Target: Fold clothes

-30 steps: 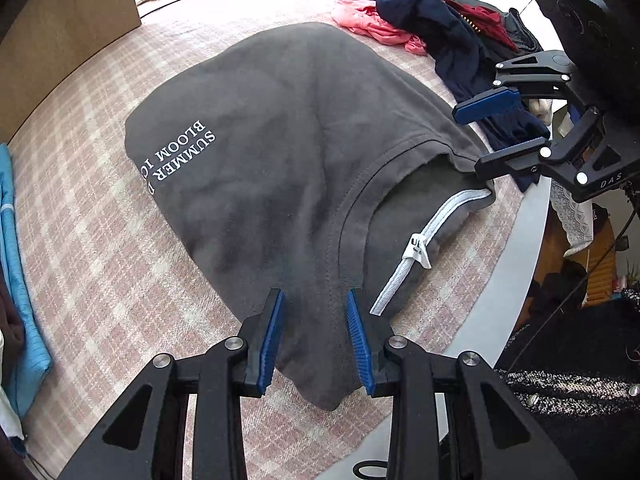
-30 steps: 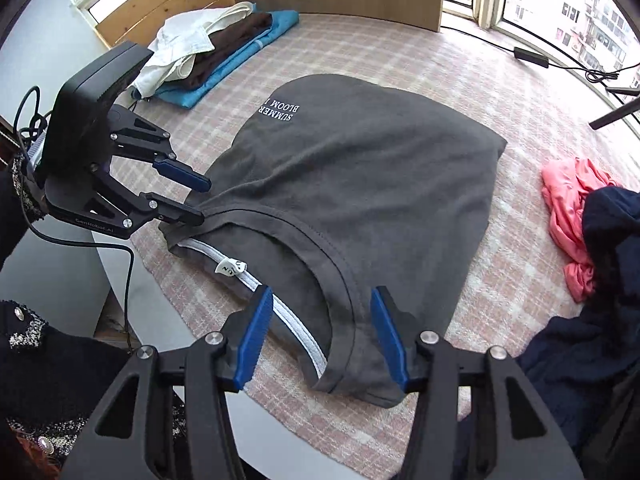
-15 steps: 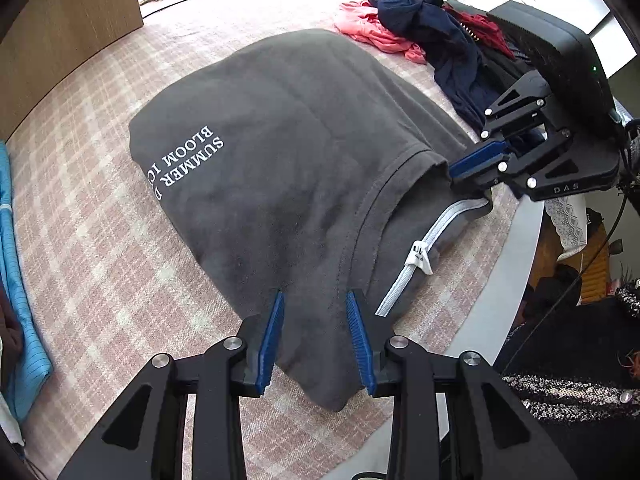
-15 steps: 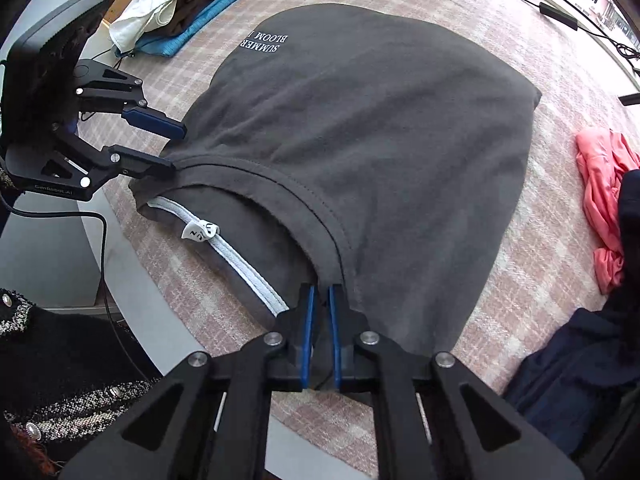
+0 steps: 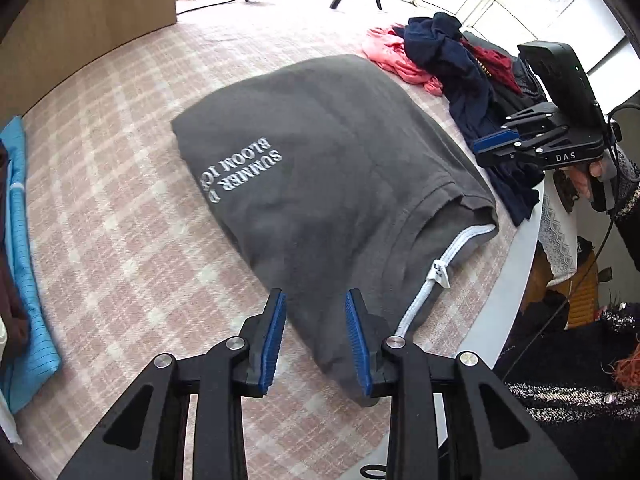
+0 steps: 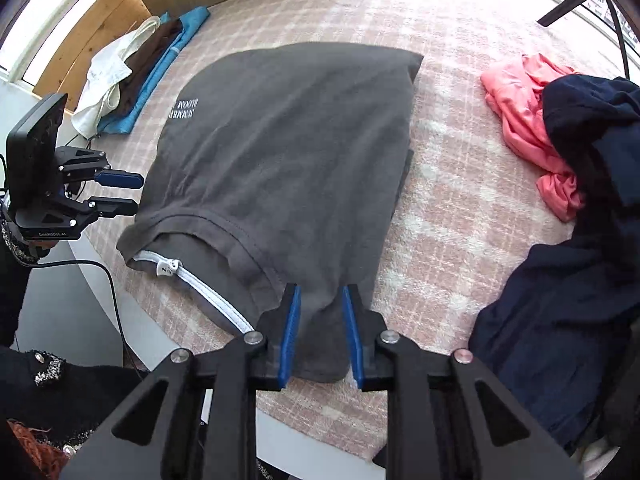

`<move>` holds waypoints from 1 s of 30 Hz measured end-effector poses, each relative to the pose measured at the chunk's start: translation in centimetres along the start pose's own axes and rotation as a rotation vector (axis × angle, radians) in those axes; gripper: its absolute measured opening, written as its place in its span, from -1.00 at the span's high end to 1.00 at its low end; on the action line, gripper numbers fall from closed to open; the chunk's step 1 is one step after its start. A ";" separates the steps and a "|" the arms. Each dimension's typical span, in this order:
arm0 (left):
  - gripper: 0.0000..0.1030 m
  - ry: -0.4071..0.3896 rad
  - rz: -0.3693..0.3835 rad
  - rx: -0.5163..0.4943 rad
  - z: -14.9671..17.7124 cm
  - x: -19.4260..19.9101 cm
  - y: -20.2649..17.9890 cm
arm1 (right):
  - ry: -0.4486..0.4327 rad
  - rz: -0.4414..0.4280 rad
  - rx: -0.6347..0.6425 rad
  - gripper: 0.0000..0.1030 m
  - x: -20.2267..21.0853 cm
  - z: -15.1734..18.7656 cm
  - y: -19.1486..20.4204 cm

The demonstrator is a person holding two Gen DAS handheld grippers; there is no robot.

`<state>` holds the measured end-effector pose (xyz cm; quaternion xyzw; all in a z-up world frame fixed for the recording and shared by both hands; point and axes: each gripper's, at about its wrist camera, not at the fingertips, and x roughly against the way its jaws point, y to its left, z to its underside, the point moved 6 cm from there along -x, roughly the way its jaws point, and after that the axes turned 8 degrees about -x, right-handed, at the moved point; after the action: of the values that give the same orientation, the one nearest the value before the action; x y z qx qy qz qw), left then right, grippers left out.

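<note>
A dark grey T-shirt with white lettering lies folded flat on the pink plaid tablecloth, its collar and white neck tape toward the near table edge. My left gripper hovers open over the shirt's near left corner, with cloth showing between the pads but not pinched. In the right wrist view the left gripper stands just off the shirt's edge. My right gripper is over the shirt beside the collar; its jaws are opening, with grey cloth between the pads and no pinch on it.
A pink garment and a navy pile lie right of the shirt. Folded white, brown and blue clothes sit at the far left. The white table rim curves close by, beside a person's black tweed sleeve.
The right gripper's jaws closed to a narrow gap at the collar, then spread again and shifted to the right of it. The left gripper drew off the collar to the shirt's corner.
</note>
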<state>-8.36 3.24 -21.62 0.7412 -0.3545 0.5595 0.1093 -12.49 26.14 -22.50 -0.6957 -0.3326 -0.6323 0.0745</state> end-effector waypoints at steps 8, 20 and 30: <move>0.46 -0.085 -0.180 -0.093 -5.1 0.6 9.7 | -0.028 -0.084 0.119 0.54 -0.9 -8.2 8.7; 0.37 -0.042 -0.111 -0.199 -9.6 -5.2 11.0 | 0.060 -0.055 0.121 0.45 -8.0 -8.1 9.8; 0.42 -0.150 -0.121 -0.160 -8.7 1.5 9.5 | -0.167 -0.105 -0.101 0.37 1.5 -9.0 0.7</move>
<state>-20.89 0.59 -19.49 0.7899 -0.3600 0.4647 0.1747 -19.66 21.48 -19.15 -0.7304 -0.3415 -0.5912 -0.0218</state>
